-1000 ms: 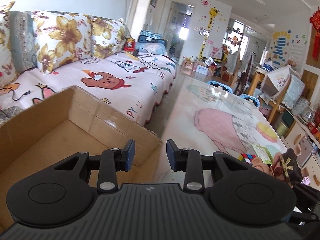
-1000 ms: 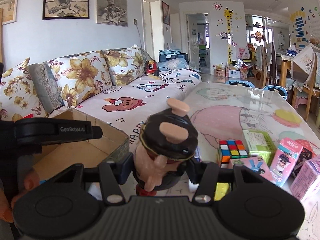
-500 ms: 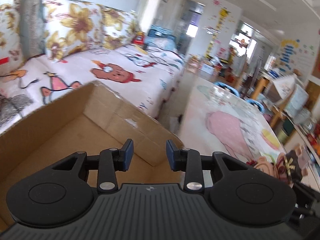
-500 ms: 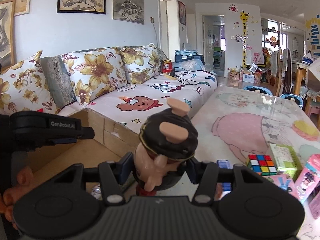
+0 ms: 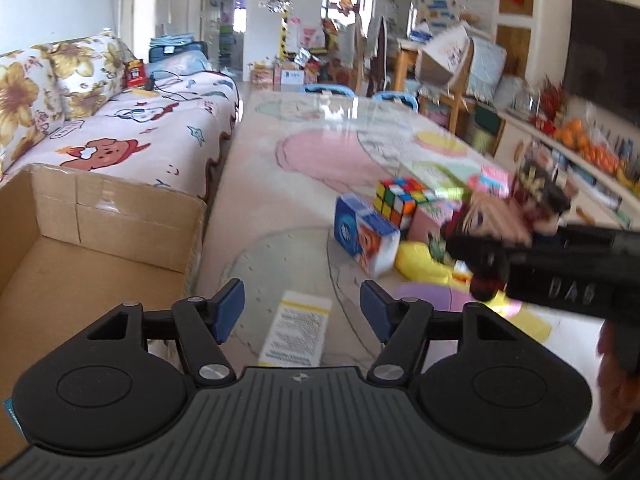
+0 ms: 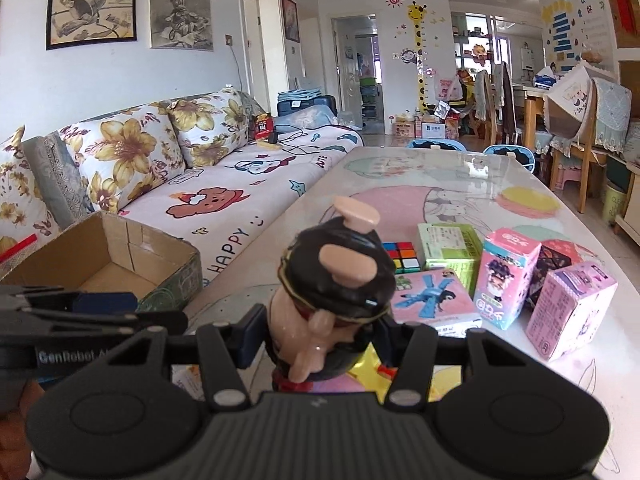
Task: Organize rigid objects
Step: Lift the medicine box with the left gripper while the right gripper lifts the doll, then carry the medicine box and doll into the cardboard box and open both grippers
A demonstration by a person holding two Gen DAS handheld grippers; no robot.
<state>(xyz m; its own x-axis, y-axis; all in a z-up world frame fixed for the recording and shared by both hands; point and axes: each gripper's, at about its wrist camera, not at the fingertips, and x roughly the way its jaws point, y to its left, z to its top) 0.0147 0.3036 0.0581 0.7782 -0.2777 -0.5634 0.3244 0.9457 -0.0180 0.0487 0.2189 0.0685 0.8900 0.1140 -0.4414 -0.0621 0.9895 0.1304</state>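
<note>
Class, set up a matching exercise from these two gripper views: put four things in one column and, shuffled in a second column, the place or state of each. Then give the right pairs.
Things:
1. toy figure
2. cardboard box
3. Rubik's cube
4. white leaflet

Places or states:
A. lying flat on the table, just ahead of the left gripper, whose jaws are opening with nothing between them
B. open and standing beside the sofa
C. clamped in the right gripper
D. on the table among small cartons

Pairs: 1-C, 2-B, 3-D, 4-A
</note>
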